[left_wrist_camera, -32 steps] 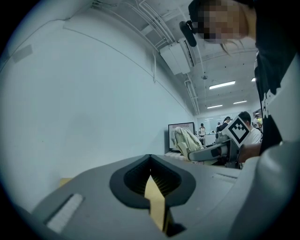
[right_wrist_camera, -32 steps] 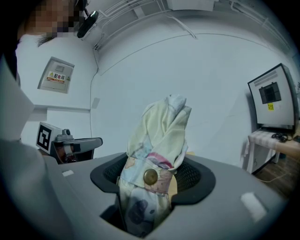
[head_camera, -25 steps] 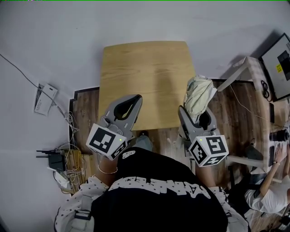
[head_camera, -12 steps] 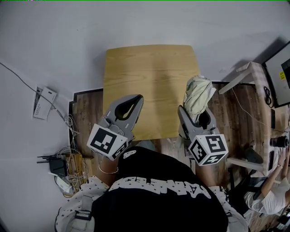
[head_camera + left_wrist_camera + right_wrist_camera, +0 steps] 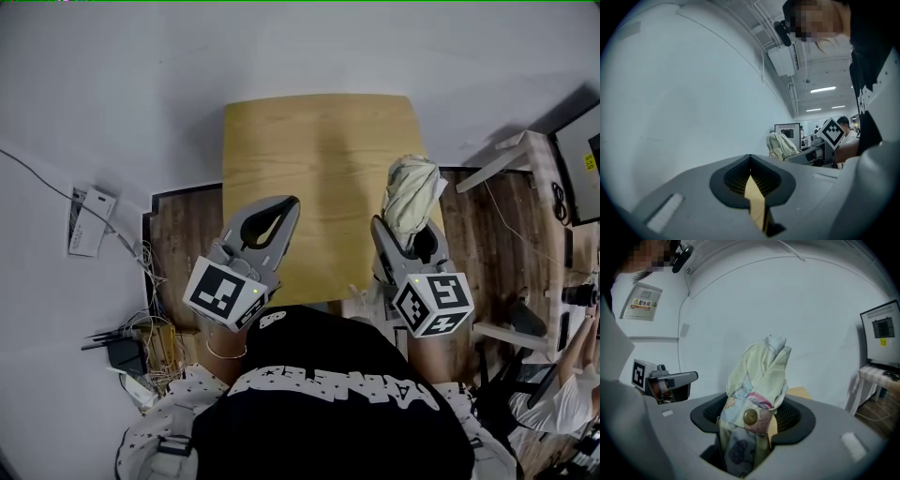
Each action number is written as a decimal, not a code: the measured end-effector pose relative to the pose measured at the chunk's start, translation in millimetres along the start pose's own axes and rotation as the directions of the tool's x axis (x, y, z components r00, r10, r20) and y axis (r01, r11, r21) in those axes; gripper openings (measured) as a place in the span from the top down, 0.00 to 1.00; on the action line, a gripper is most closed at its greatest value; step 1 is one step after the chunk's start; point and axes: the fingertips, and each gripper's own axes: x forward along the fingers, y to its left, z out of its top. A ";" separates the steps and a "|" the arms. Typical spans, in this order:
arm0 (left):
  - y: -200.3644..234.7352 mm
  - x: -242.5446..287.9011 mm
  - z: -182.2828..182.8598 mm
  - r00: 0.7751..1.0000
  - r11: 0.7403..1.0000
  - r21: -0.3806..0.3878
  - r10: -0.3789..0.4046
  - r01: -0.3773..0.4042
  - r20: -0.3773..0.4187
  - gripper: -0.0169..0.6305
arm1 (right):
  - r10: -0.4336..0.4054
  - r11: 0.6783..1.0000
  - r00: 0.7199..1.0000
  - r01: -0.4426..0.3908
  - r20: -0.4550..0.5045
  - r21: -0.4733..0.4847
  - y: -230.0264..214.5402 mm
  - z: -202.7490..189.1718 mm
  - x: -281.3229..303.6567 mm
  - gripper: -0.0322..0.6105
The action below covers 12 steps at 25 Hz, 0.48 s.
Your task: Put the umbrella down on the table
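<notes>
A folded pale green umbrella (image 5: 411, 193) with a strap and brass snap (image 5: 750, 416) stands upright in my right gripper (image 5: 419, 228), which is shut on it above the table's right front edge. The umbrella (image 5: 757, 394) fills the middle of the right gripper view. The small wooden table (image 5: 319, 159) lies ahead of me in the head view. My left gripper (image 5: 281, 207) hovers over the table's left front part, its jaws closed together with nothing between them. From the left gripper view, the umbrella (image 5: 782, 145) and the right gripper's marker cube (image 5: 832, 132) show to the right.
White walls surround the table on the far and left sides. Cables and a router (image 5: 120, 349) lie on the floor at left. A white desk (image 5: 525, 155) with a monitor stands at right, and a seated person (image 5: 572, 394) is at the lower right.
The table has shifted slightly right and nearer in the head view as I step up to it. Both grippers keep their pose, and the umbrella stays held.
</notes>
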 end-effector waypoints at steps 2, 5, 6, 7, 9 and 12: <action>4.4 2.0 -1.2 1.000 1.000 0.000 -0.011 0.011 0.001 0.99 | -0.013 1.000 1.000 0.013 -0.007 -0.001 -0.9 -1.7 5.0 0.48; 11.9 4.7 -6.3 1.000 1.000 -0.001 -0.026 0.026 -0.004 0.99 | -0.029 1.000 0.999 0.029 -0.024 0.007 -1.4 -6.9 14.1 0.48; 13.7 5.6 -8.5 1.000 1.000 -0.004 -0.030 0.030 -0.007 0.99 | -0.031 0.999 0.999 0.032 -0.030 0.009 -1.4 -9.2 16.8 0.48; 14.7 6.9 -10.5 0.999 0.999 -0.007 -0.036 0.036 -0.009 0.99 | -0.033 0.999 0.999 0.033 -0.037 0.010 -1.6 -11.2 19.3 0.48; 14.9 10.6 -13.2 0.999 0.999 -0.013 -0.049 0.049 -0.011 0.99 | -0.032 0.999 0.998 0.032 -0.049 0.006 -3.1 -13.8 24.0 0.48; 12.6 14.4 -13.3 0.998 0.998 -0.011 -0.060 0.060 -0.010 0.99 | -0.029 1.000 0.997 0.029 -0.068 0.002 -6.2 -16.1 28.9 0.48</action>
